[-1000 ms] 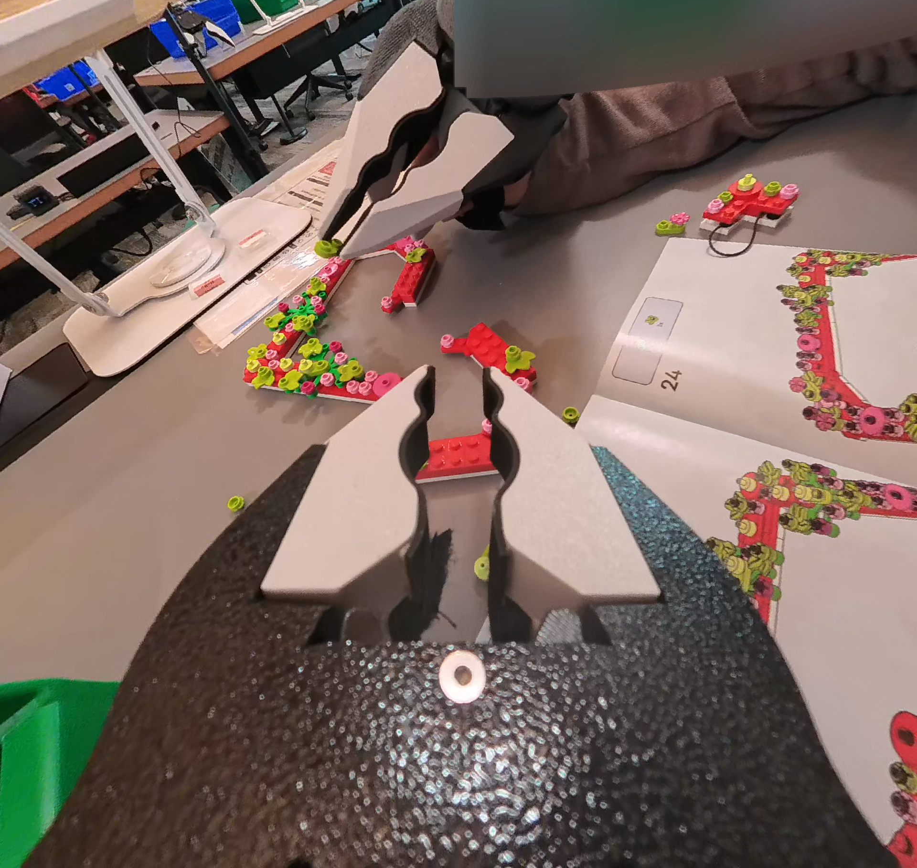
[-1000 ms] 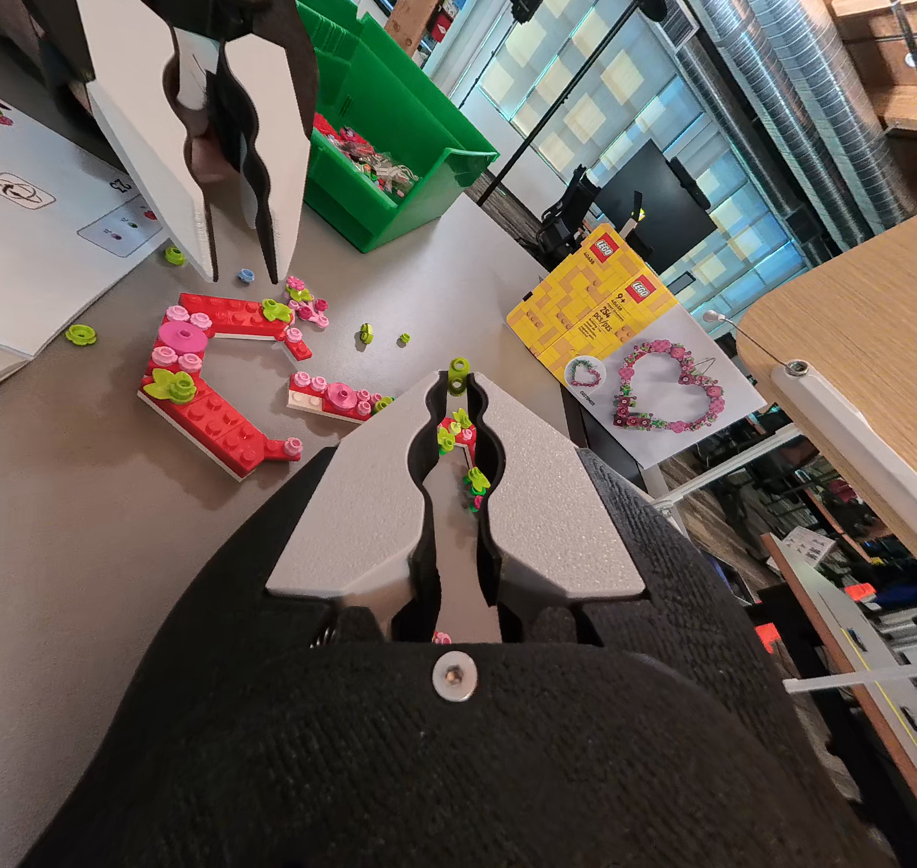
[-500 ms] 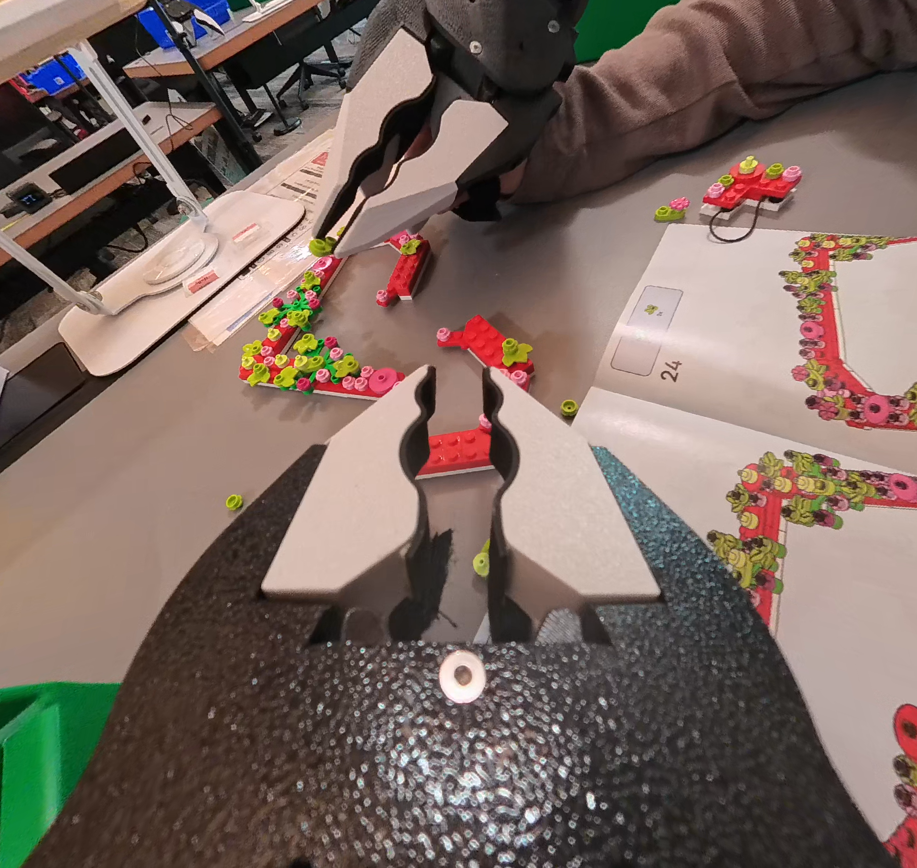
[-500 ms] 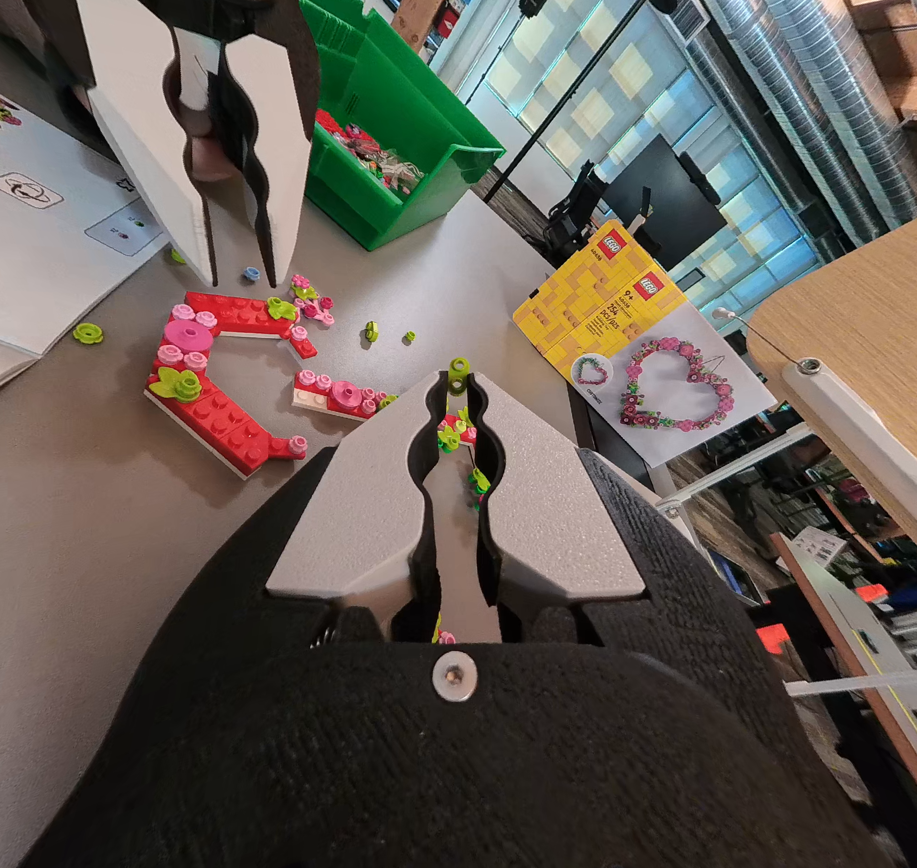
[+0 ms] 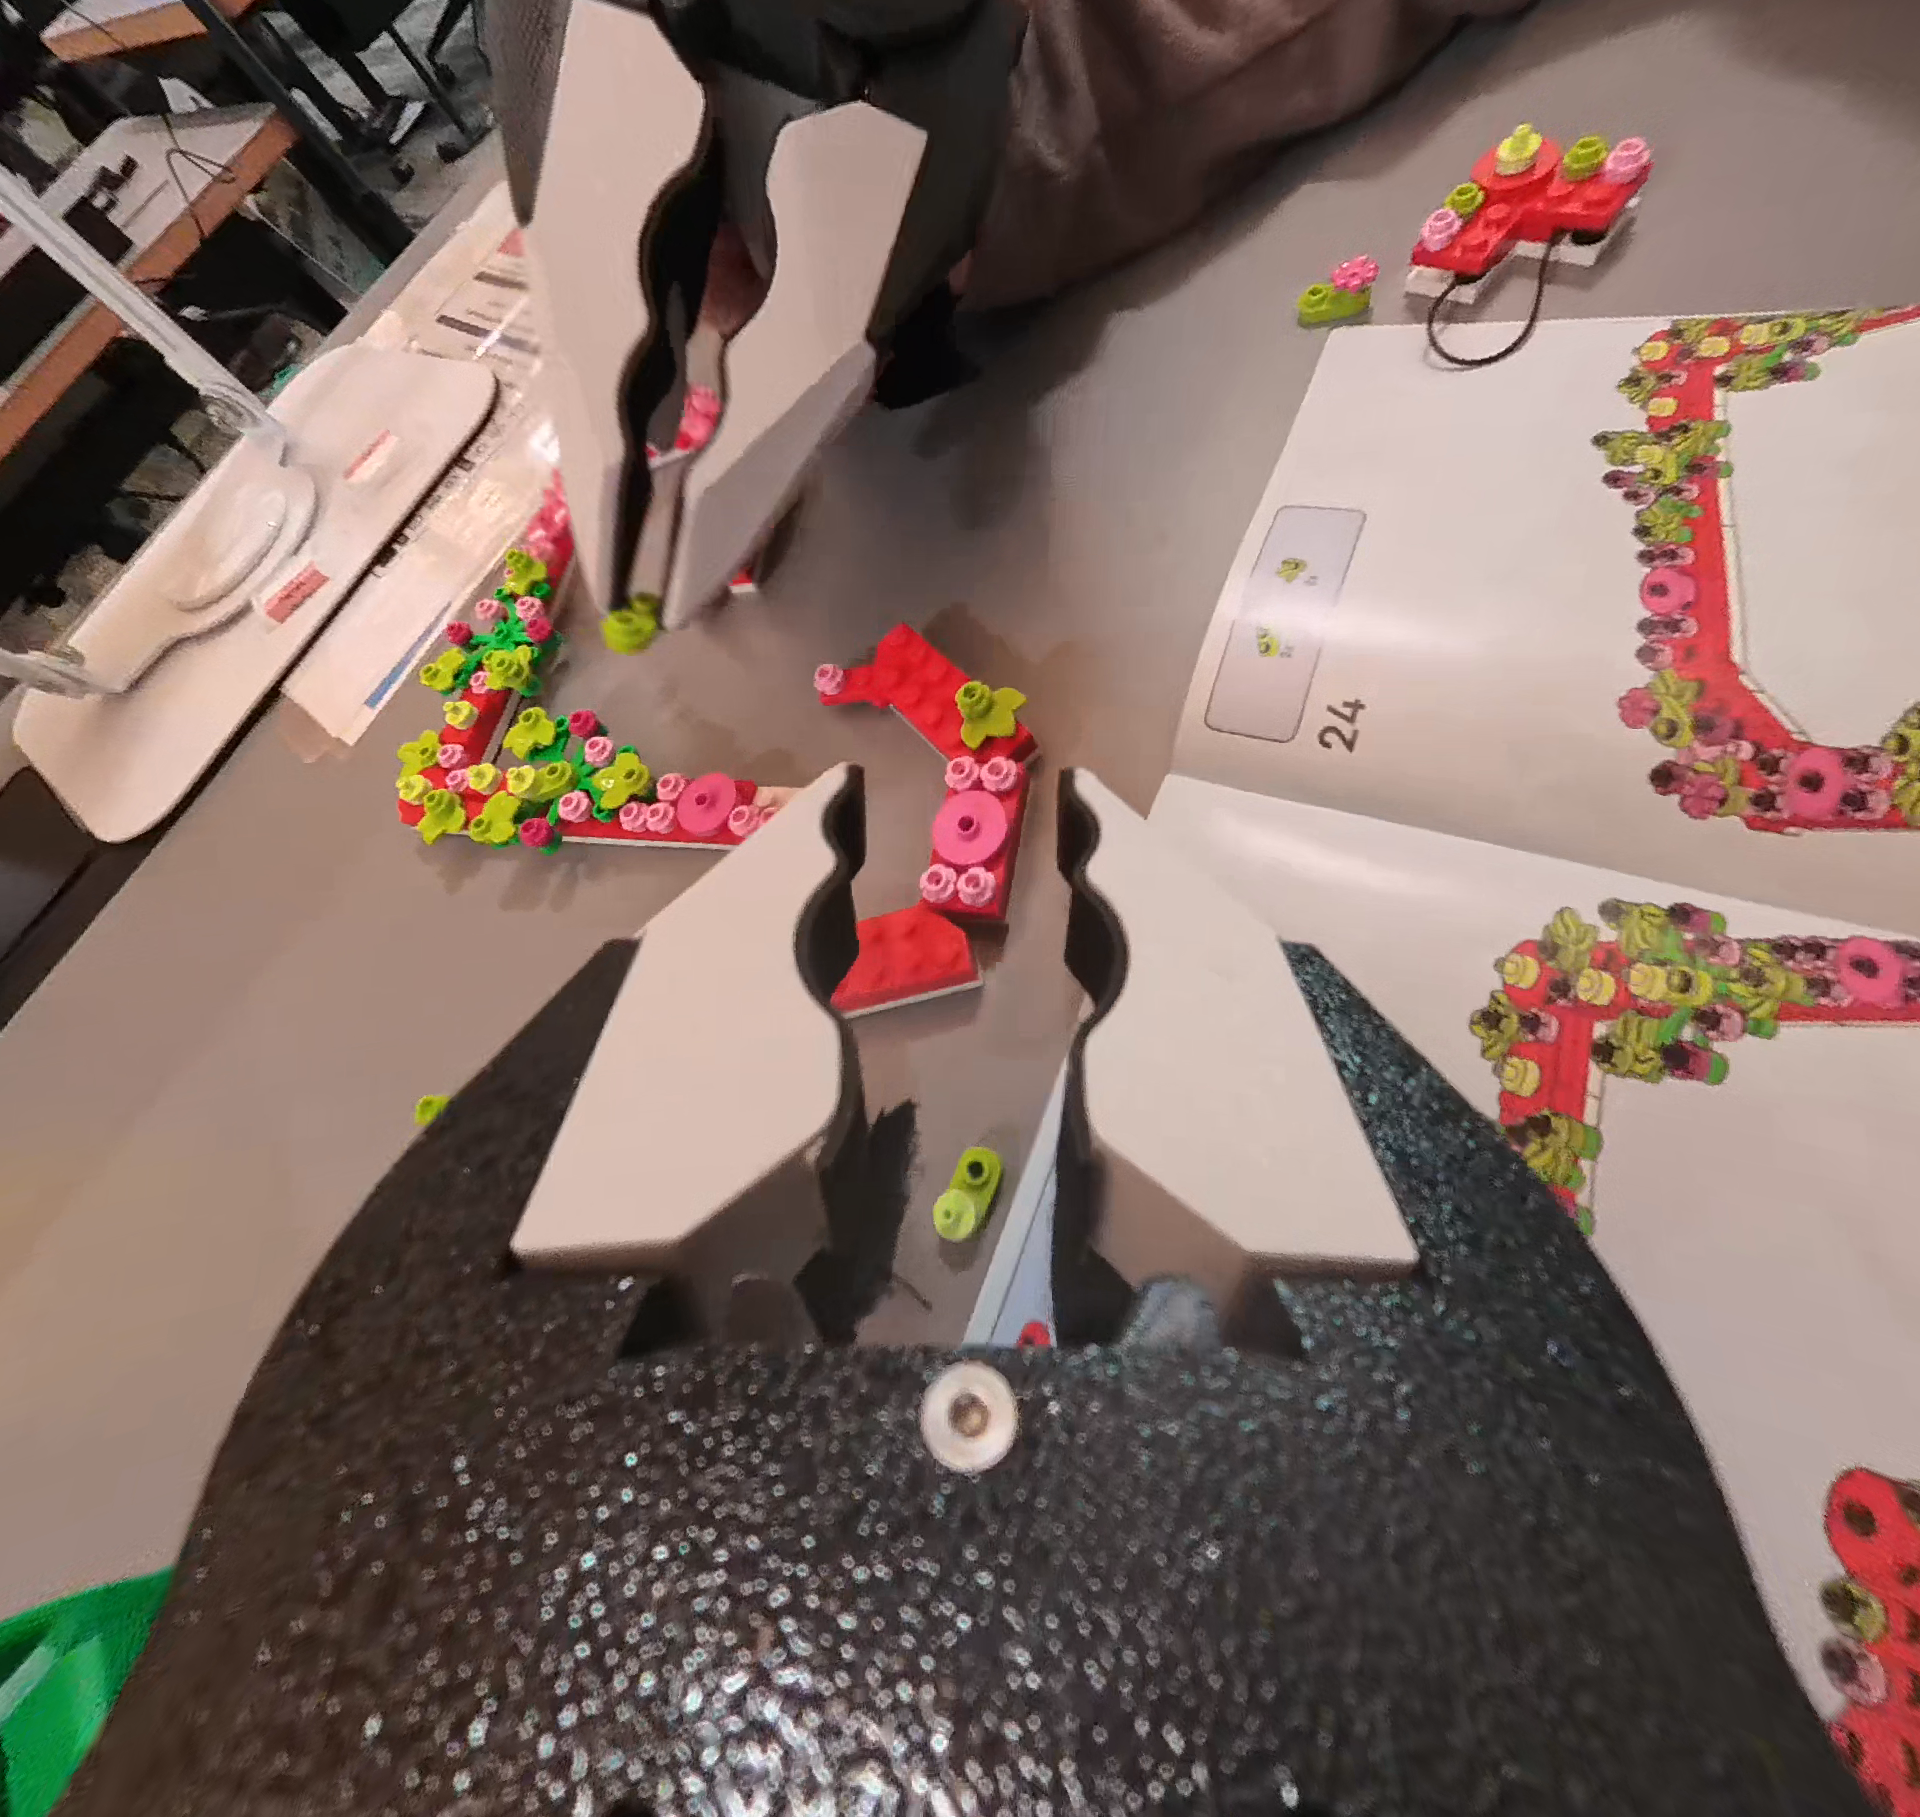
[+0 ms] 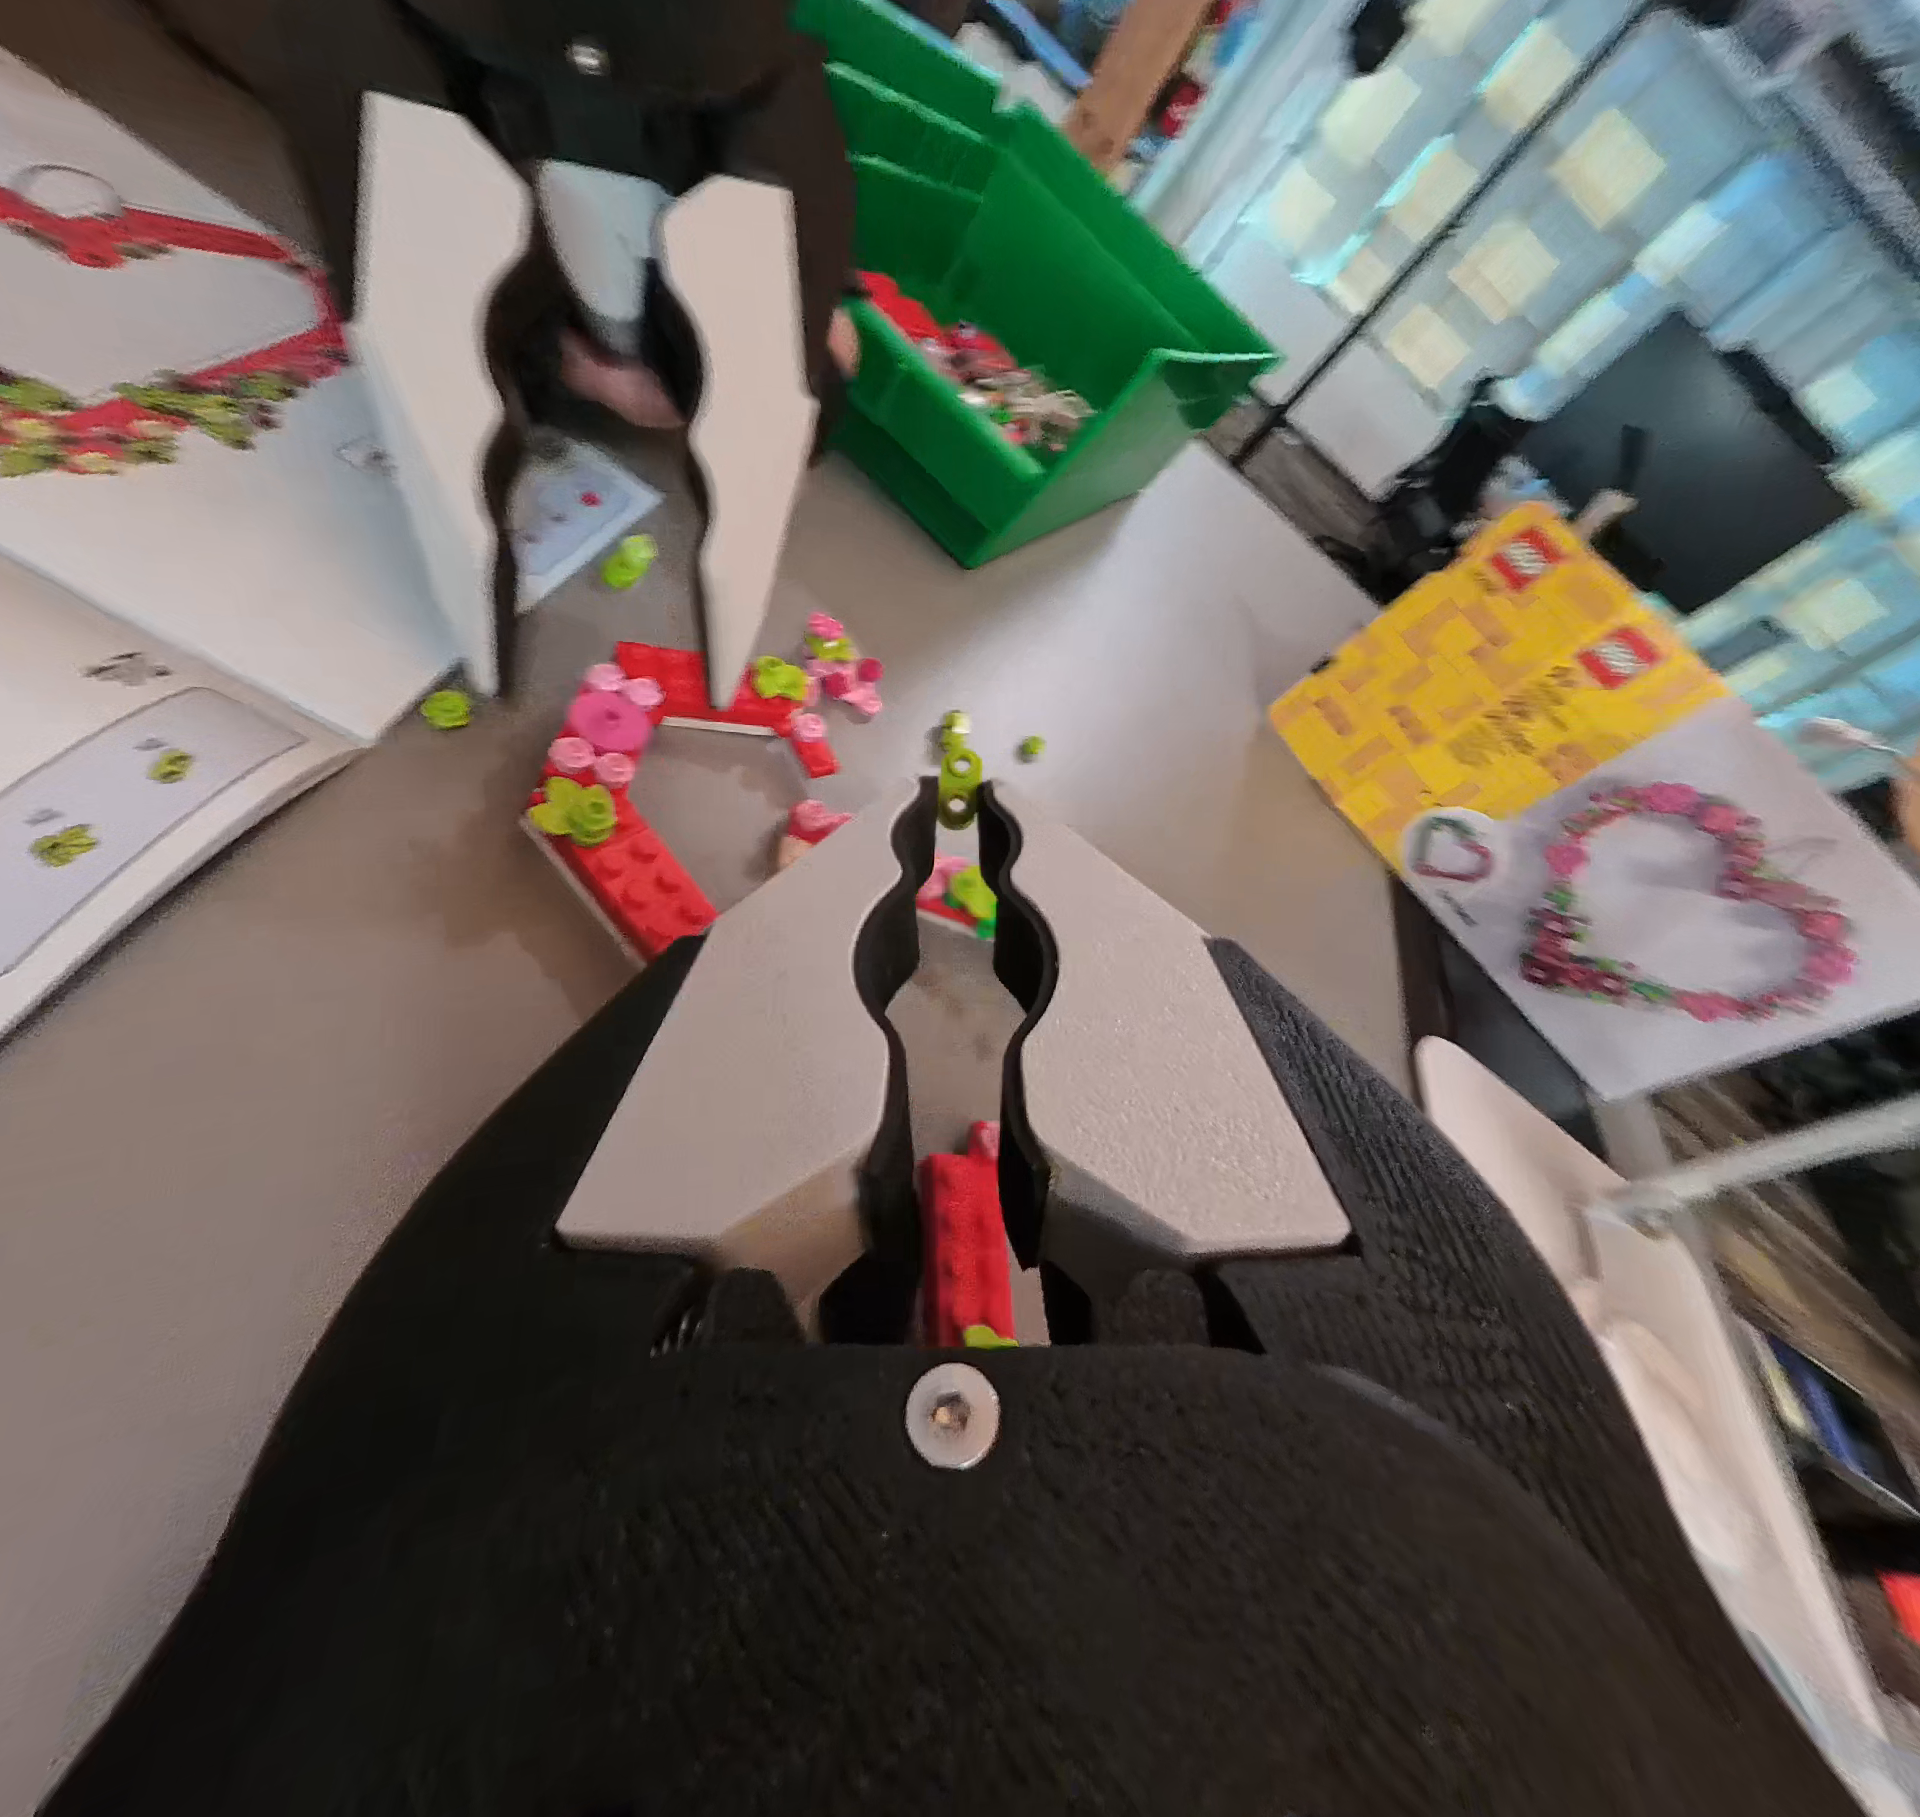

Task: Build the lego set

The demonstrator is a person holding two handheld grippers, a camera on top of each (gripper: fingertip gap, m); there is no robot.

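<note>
1. The grey tabletop (image 5: 187, 1019) filled both views, with the open white instruction booklet (image 5: 1558, 624) lying from 1 to 4 o'clock in the left wrist view.
2. A green plastic parts bin (image 6: 1039, 333) sat at 12 o'clock in the right wrist view, and the yellow set box (image 6: 1496, 687) at 2 o'clock.
3. The left gripper (image 5: 961, 811), with grey wedge fingers on a black body, hovered with its jaws wide apart and nothing between them, framing the curved red plate section with pink studs (image 5: 966, 832) on the table.
4. The right gripper (image 6: 954, 793) had its jaws nearly together, pinching a small lime-green piece (image 6: 958, 788) at the tips; in the left wrist view that piece sat low, close to the table at 11 o'clock, though contact could not be told.
5. The flower-covered red corner section (image 5: 520, 780) lay at 9 o'clock in the left wrist view, near the curved section but apart from it.
6. A loose lime-green stud (image 5: 966, 1196) lay on the table between the left fingers.
7. Judged from this, the step in hand was decorating a frame section with a lime piece. The next move called for carrying the piece over an open stud, steadying the section with the left gripper, and pressing straight down.
</note>
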